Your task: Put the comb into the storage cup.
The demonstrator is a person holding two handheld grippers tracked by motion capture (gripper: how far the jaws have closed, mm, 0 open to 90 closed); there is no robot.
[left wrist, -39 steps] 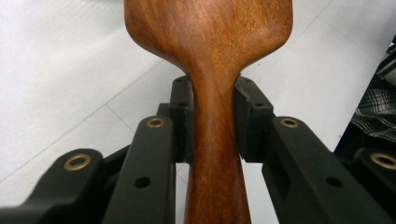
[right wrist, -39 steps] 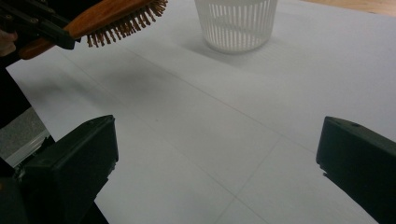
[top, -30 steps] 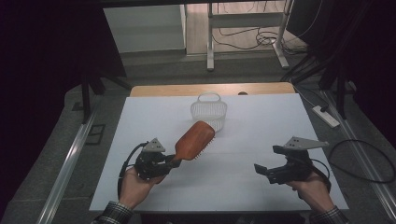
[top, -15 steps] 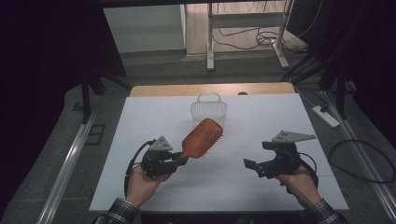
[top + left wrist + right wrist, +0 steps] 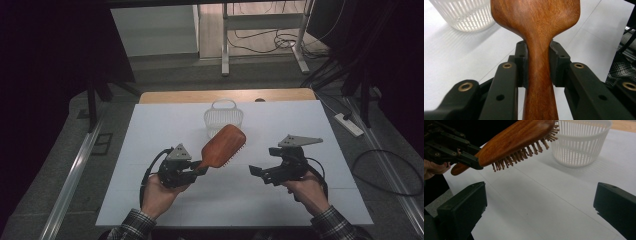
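The left gripper (image 5: 197,170) pinches the neck of a wooden hairbrush (image 5: 223,146), its two black jaws pressed against either side of the handle just below where the handle widens into the paddle. In the left gripper view the smooth brown back of the brush (image 5: 536,22) rises straight out from between the jaws, and the end of the handle runs down past them toward the bottom edge. The brush is lifted clear of the white table (image 5: 150,130) and slants up and away from the person's left hand (image 5: 159,195), with its head reaching toward a white slatted basket (image 5: 223,118) that stands near the far middle of the table. In the high view the brush head overlaps the near rim of the basket; whether it is over the basket or just short of it cannot be told. The right gripper view shows the brush (image 5: 516,140) from below and to the side, its rows of pale bristles pointing down at the table, with the basket (image 5: 580,142) just beyond its tip. The right gripper (image 5: 257,172) is held in the person's right hand (image 5: 305,187) well apart from the brush, pointing toward it, and its jaws stand spread wide with nothing between them.
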